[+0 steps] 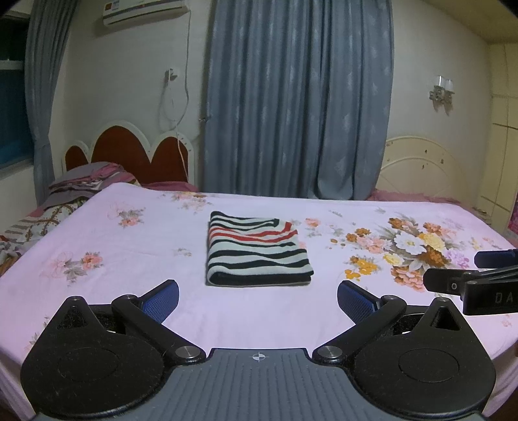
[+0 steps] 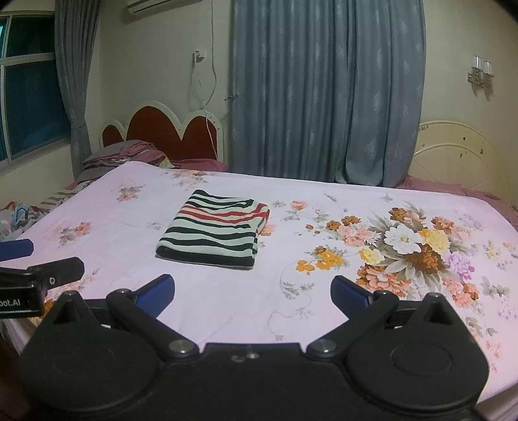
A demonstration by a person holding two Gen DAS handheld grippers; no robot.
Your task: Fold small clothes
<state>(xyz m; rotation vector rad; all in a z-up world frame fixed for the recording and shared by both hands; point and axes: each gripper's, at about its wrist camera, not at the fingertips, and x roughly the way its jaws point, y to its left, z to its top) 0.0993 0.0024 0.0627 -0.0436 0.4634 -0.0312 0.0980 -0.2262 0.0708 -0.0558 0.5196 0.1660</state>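
Both my left gripper (image 1: 258, 299) and right gripper (image 2: 252, 293) gape wide, clear bedsheet (image 1: 129, 259) surrounding the folded striped garment (image 1: 257, 249).

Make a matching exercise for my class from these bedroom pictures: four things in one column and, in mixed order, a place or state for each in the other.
Things:
1. striped garment
2. left gripper
3. large flower print
4. air conditioner

Places or states:
A. high on the wall
B. open, holding nothing
C. folded, lying in the middle of the bed sheet
D. on the sheet, to the right of the folded clothing

Pairs: 1-C, 2-B, 3-D, 4-A
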